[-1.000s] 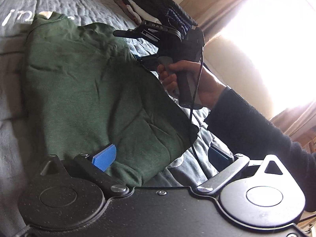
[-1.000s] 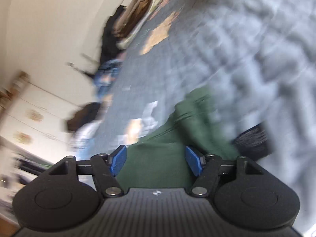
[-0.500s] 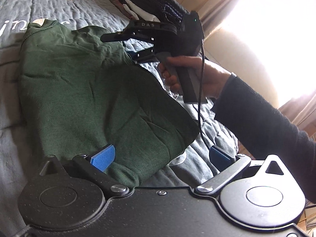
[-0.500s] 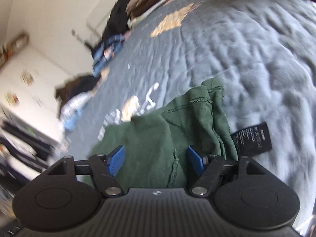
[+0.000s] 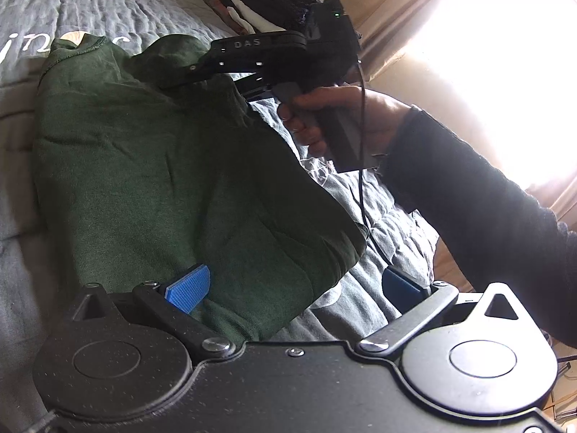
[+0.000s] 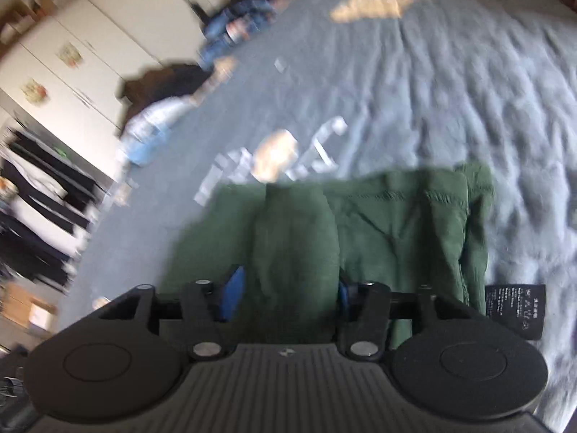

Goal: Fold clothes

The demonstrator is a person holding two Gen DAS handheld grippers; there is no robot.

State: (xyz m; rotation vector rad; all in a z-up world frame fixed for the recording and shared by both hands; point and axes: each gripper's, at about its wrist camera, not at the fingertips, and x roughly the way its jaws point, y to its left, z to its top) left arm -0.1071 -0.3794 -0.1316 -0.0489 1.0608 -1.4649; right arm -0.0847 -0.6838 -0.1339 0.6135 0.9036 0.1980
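Since a second ago: right tongs (image 6: 286,290) closing around a raised fold of the green sweatshirt (image 5: 151,166), gathered for folding over. Left tongs (image 5: 294,287) spread apart, sweatshirt hem between on the bed (image 5: 378,216), unclamped. Left view alone: hand (image 5: 346,119) on the grip. Right view alone: black care label (image 6: 515,308) right of tongs.

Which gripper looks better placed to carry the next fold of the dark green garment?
Right. The right gripper is closing with a bunched fold of the dark green knit garment between its blue pads. The left gripper stands wide open at the near hem, gripping nothing.
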